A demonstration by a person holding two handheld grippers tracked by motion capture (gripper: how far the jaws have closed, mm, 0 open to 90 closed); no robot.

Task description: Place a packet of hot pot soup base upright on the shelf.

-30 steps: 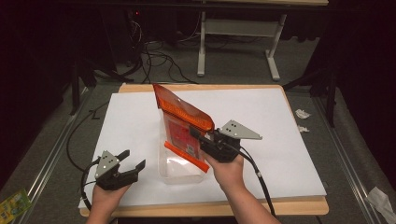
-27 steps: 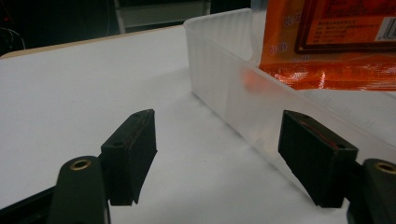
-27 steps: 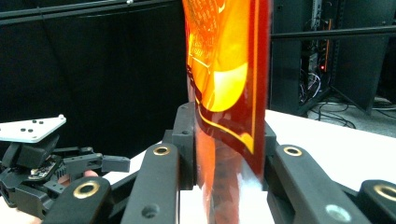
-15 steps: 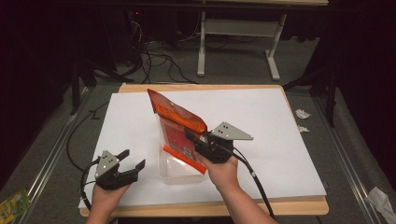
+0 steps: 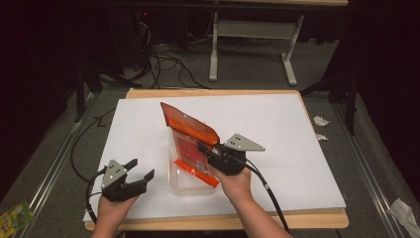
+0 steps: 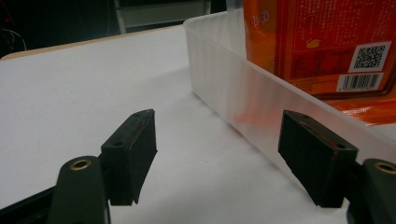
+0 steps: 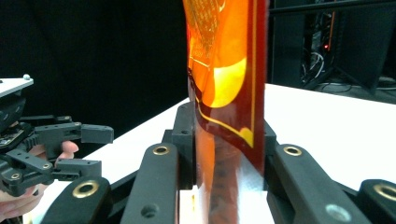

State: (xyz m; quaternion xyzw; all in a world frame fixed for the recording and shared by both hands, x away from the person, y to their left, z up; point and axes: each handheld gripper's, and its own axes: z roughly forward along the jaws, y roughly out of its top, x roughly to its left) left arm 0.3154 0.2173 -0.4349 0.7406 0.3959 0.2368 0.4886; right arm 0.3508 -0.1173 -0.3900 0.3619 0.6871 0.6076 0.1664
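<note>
— Since a second ago, what has moved?

— Tilted further toward the desk's left edge, the orange packet now leans over the clear plastic tub, and the right tongs have shifted slightly left with it. The left tongs lie where they did.

— Where does the packet sit?

— Its lower end stands inside the tub, near the middle of the desk's front edge, on the white sheet that covers the wooden desk. Its upper end rises up and back toward the far left corner.

— And the right tongs?

— Pinching the packet. In the right gripper view both black jaws press against the glossy orange film from either side. A hand holds them from the front edge, with a black cable trailing off toward the person.

— The left tongs?

— Spread, holding nothing. They rest near the front left corner, just beside the tub's left wall. In the left gripper view the tub's frosted wall runs past one jaw, and the packet's printed back with a barcode and QR code shows above it.

— Beyond the desk?

— Dark floor with cables, a grey table frame, and crumpled paper scraps off the right edge.
</note>
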